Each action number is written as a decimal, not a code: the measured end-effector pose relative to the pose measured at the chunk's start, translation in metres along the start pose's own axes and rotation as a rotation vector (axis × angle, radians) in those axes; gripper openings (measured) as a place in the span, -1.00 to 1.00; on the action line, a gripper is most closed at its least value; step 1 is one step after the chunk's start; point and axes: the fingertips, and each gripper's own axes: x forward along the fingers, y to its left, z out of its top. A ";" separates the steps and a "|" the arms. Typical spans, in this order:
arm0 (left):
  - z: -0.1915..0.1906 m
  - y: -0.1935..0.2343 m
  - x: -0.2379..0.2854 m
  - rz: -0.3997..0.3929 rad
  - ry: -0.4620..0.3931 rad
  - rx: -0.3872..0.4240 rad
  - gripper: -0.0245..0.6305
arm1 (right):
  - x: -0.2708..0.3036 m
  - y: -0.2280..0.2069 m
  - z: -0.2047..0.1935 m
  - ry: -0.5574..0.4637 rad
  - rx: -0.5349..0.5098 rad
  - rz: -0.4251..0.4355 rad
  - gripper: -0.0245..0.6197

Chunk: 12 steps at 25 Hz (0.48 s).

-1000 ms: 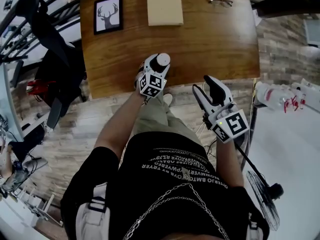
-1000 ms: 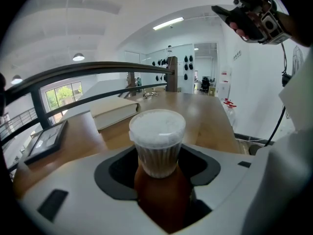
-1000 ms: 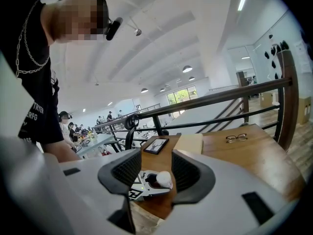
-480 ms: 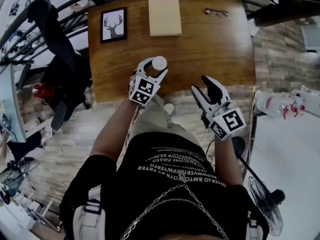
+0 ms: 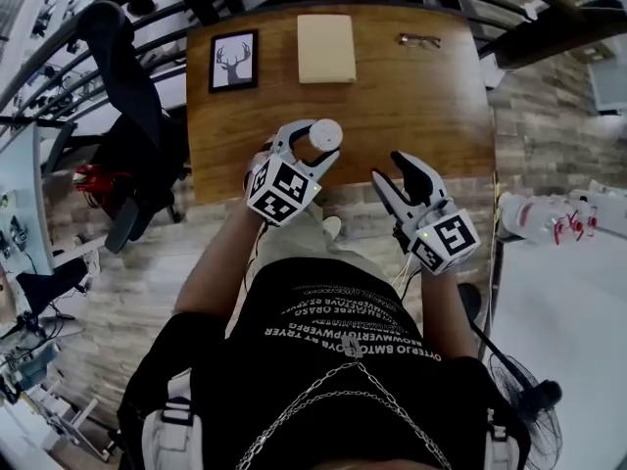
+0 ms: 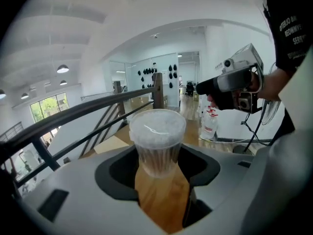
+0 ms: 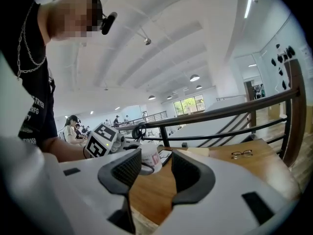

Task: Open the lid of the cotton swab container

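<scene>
The cotton swab container (image 5: 321,135) is a clear round tub packed with swabs, its clear lid (image 6: 157,125) shut on top. My left gripper (image 5: 306,151) is shut on its lower body and holds it upright in the air over the near edge of the wooden table (image 5: 421,96). In the left gripper view the tub (image 6: 156,153) fills the gap between the jaws. My right gripper (image 5: 396,180) hovers open to the right of it, level with it and apart from it, nothing between its fingers. The right gripper view shows the tub (image 7: 149,159) to the left beyond the jaws.
On the table lie a framed deer picture (image 5: 233,62), a beige pad (image 5: 326,49) and a pair of glasses (image 5: 419,40). A dark railing (image 7: 230,112) runs behind the table. A black chair (image 5: 127,125) stands at the left, spray bottles (image 5: 544,209) at the right.
The left gripper has lifted the container well up off the table toward the head camera. The right gripper has risen a little beside it, jaws unchanged.
</scene>
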 end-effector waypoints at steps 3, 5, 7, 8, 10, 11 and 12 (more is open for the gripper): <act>0.017 -0.006 -0.018 -0.005 -0.006 0.012 -0.11 | -0.003 0.008 0.012 -0.015 -0.025 0.020 -0.36; 0.026 -0.011 -0.031 -0.009 -0.004 0.008 -0.11 | -0.006 0.015 0.019 -0.026 -0.038 0.035 -0.36; 0.036 -0.018 -0.043 -0.016 -0.005 0.008 -0.11 | -0.010 0.021 0.027 -0.035 -0.050 0.050 -0.36; 0.041 -0.021 -0.048 -0.018 -0.008 0.009 -0.11 | -0.012 0.025 0.031 -0.040 -0.057 0.057 -0.36; 0.050 -0.027 -0.060 -0.023 -0.015 0.008 -0.11 | -0.016 0.034 0.040 -0.053 -0.070 0.072 -0.36; 0.053 -0.030 -0.064 -0.025 -0.017 0.006 -0.11 | -0.018 0.039 0.045 -0.063 -0.077 0.079 -0.36; 0.055 -0.031 -0.068 -0.027 -0.016 0.001 -0.11 | -0.020 0.045 0.049 -0.075 -0.083 0.086 -0.36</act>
